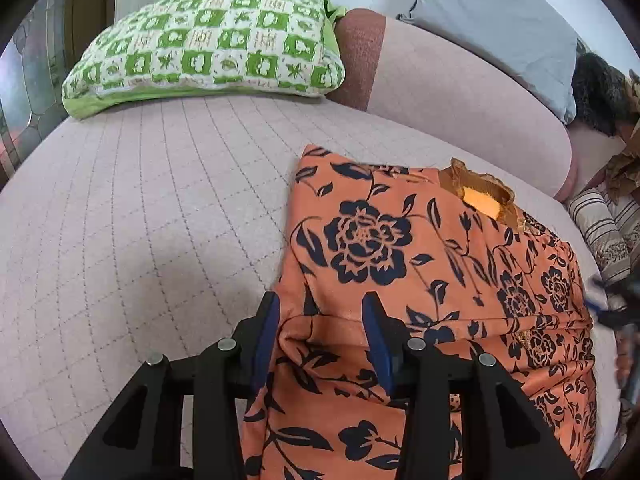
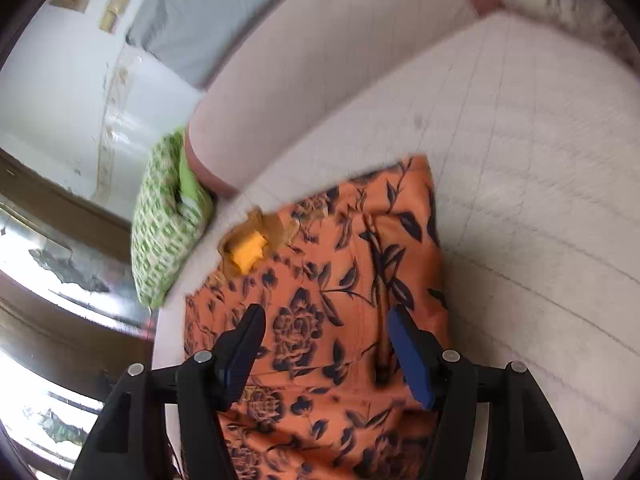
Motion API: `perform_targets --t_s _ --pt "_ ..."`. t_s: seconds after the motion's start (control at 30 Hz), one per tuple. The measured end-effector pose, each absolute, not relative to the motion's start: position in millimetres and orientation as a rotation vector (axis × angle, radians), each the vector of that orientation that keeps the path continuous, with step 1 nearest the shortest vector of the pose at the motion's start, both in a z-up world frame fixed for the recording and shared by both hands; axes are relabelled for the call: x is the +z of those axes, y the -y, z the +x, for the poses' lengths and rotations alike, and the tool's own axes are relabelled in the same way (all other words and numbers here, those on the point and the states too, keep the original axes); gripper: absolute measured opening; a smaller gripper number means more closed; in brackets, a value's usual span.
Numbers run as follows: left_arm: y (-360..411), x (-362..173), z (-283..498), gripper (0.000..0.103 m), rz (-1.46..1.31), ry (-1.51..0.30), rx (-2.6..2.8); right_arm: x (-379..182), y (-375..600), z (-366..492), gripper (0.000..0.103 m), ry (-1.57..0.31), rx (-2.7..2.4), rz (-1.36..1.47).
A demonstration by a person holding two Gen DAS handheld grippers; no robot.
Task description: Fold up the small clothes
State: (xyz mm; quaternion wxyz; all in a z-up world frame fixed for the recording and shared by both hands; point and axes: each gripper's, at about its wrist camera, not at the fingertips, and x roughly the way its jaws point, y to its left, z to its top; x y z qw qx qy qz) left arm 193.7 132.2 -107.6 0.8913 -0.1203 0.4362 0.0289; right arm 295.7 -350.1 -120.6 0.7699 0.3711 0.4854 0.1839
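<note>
Lying between both fingers (image 1: 370,344): garment (image 1: 420,264)

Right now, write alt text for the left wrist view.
An orange floral garment lies folded on a pink quilted bed, a raised fold between the left gripper's open fingers. A green patterned pillow sits behind.

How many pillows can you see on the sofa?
2. A green checked pillow lies at the sofa's far end, by the armrest. A grey pillow leans on top of the backrest. More could be hidden among the striped cloth and clutter at the other end.
</note>
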Motion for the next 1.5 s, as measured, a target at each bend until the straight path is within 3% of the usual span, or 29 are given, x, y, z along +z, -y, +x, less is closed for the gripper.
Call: perform_targets --t_s 0.07,0.1,0.17,0.2,0.27,0.33,0.4,0.47,0.5,0.53,0.57,0.73,0.8,0.87,1.03,1.13,1.27,1.5 --pt "-137 -112 193 0.043 -0.251 -0.910 0.070 -163 367 302 0.020 -1.096 0.285 0.952" --pt "-139 -113 192 0.043 -0.253 -0.906 0.076 -165 375 297 0.021 -1.067 0.231 0.982" --pt "-143 -116 193 0.043 -0.282 -0.913 0.076 -153 378 290 0.036 -1.035 0.153 0.918" --pt "-143 -117 194 0.043 -0.296 -0.912 0.071 -148 375 291 0.038 -1.027 0.185 0.926" --pt "-140 -115 194 0.043 -0.294 -0.902 0.063 -137 364 300 0.071 -0.975 0.280 0.952" --pt "-136 -113 194 0.043 -0.272 -0.891 0.056 -128 355 313 0.076 -0.915 0.310 0.941" --pt "-135 -114 195 0.043 -0.258 -0.892 0.058 -144 345 327 0.076 -0.953 0.369 0.951" --pt "-137 -115 195 0.043 -0.254 -0.897 0.063 -170 353 331 0.046 -1.034 0.301 0.954" --pt "-138 -116 195 0.043 -0.256 -0.896 0.067 -175 359 330 0.042 -1.011 0.270 0.997" --pt "-139 -116 195 0.043 -0.259 -0.897 0.069 -171 361 329 0.047 -0.995 0.243 1.001" --pt "-139 -116 196 0.043 -0.265 -0.900 0.068 -159 360 327 0.065 -0.968 0.197 0.958" --pt "-130 -117 196 0.043 -0.222 -0.894 0.068 -122 327 357 0.077 -0.890 0.371 0.929" --pt "-131 -118 197 0.043 -0.221 -0.900 0.069 -141 322 382 0.075 -0.977 0.355 0.873" --pt "-134 -118 196 0.043 -0.231 -0.898 0.070 -160 338 386 0.074 -0.950 0.309 1.021" --pt "-129 -114 196 0.043 -0.229 -0.878 0.054 -120 329 383 0.076 -0.862 0.375 0.952" --pt "-121 -113 193 0.043 -0.156 -0.869 0.057 -144 327 399 0.073 -0.977 0.333 0.942" --pt "-121 -110 191 0.043 -0.143 -0.863 0.047 -136 334 394 0.075 -0.882 0.335 1.020" --pt "-113 -107 190 0.043 -0.100 -0.849 0.032 -125 297 405 0.074 -1.015 0.443 0.838"
